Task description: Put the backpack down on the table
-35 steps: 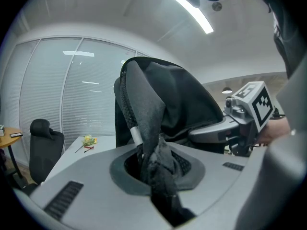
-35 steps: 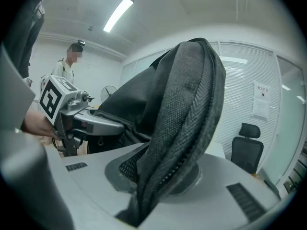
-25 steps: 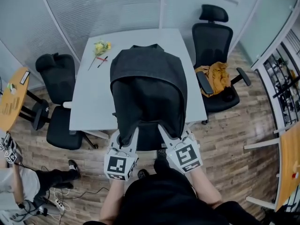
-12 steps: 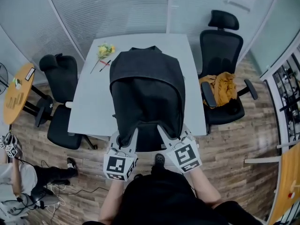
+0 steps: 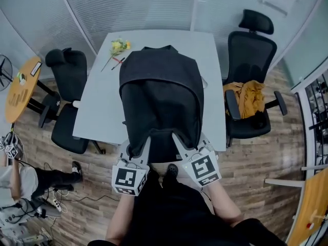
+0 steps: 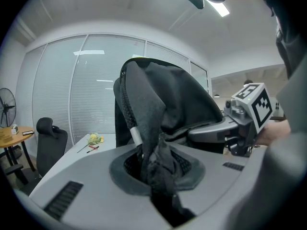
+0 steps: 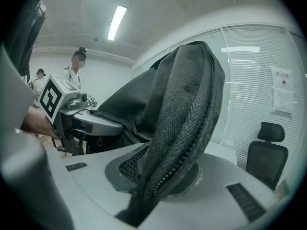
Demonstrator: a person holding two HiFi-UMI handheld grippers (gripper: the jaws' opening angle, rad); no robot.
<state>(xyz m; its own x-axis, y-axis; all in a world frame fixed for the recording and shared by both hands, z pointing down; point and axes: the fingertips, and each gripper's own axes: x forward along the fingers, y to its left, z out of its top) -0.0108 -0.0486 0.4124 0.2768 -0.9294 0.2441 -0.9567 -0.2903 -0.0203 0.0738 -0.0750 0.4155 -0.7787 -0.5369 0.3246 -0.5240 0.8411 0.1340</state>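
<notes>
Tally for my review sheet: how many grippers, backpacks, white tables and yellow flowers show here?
grippers: 2 (left gripper, right gripper)
backpack: 1
white table: 1
yellow flower: 1
total: 5

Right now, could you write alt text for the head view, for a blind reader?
The left gripper and right gripper, both shut on a black backpack, hold it over a white table. Black chairs stand at both sides; a flower lies on the table.

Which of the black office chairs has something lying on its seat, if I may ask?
The chair right of the table: a yellow cloth lies on its seat; the left chair is bare.
</notes>
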